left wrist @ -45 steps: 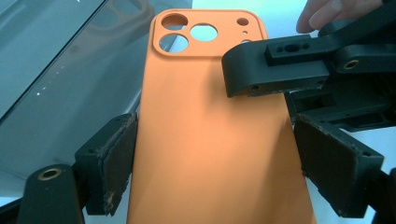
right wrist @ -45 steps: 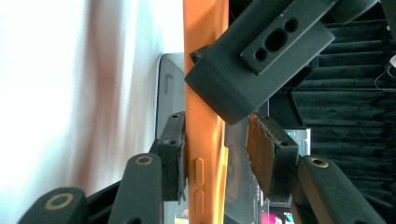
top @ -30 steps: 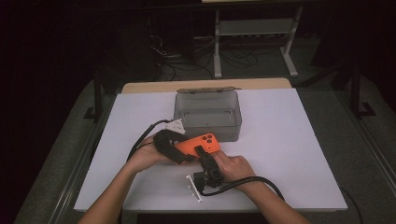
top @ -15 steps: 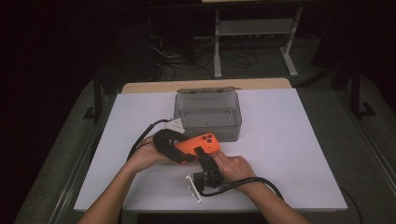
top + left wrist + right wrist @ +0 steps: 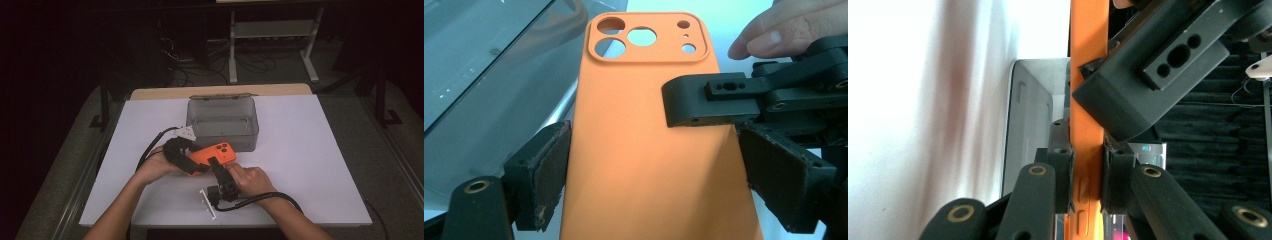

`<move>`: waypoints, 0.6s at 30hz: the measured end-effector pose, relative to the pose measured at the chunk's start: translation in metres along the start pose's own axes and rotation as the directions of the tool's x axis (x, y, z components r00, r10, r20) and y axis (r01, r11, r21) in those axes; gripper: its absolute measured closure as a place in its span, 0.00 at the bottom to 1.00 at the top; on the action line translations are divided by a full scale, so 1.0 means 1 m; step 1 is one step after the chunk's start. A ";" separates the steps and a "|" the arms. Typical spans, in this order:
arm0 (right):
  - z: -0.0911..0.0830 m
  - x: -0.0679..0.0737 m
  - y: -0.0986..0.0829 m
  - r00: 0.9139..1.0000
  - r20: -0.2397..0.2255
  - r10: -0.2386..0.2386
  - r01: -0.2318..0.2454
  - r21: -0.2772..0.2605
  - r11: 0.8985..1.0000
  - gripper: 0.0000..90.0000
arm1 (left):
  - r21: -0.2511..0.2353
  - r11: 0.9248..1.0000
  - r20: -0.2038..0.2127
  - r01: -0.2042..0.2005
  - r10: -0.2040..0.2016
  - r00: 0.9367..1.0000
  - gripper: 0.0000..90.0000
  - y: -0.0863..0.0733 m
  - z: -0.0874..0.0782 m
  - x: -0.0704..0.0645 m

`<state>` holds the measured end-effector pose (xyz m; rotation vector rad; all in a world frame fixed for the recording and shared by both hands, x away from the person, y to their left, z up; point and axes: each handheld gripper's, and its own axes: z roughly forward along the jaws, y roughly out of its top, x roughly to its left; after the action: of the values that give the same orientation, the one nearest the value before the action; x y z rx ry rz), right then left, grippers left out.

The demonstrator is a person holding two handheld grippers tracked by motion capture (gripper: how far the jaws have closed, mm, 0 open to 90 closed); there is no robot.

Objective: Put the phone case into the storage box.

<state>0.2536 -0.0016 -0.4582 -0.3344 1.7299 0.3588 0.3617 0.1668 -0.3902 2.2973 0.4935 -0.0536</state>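
Orange phone case point(image 5: 216, 153) held above white table point(image 5: 310, 150), just in front of clear plastic box point(image 5: 223, 120). Left gripper point(image 5: 654, 165) clamped across case width, pads against both long edges. Right gripper point(image 5: 1087, 175) pinching case edge, one jaw on each face. Camera cutouts toward box.

Both forearms come in from the near edge of the high view and angle toward each other, the left hand point(image 5: 159, 165) wrapped around the left gripper point(image 5: 199, 167) and the right hand point(image 5: 254, 180) around the right gripper point(image 5: 213, 162). The left gripper lies low, pointing rightward, its padded jaws set against two opposite sides of what it carries. The right gripper meets it from the near side, turned on edge, its jaws pinched close on a thin edge.
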 end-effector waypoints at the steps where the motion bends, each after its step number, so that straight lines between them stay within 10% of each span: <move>1: 0.000 0.000 0.000 1.000 0.002 -0.007 0.007 -0.002 1.000 0.86 | 0.000 1.000 0.000 -0.001 0.001 1.000 0.18 0.000 0.000 0.000; 18: -0.002 0.000 -0.002 1.000 0.013 -0.023 0.023 -0.010 1.000 0.87 | -0.066 0.998 0.013 0.003 -0.002 1.000 0.17 -0.001 -0.007 -0.001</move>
<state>0.2528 -0.0040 -0.4575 -0.3585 1.7107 0.3526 0.3601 0.1722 -0.3854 2.2305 0.4849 -0.0527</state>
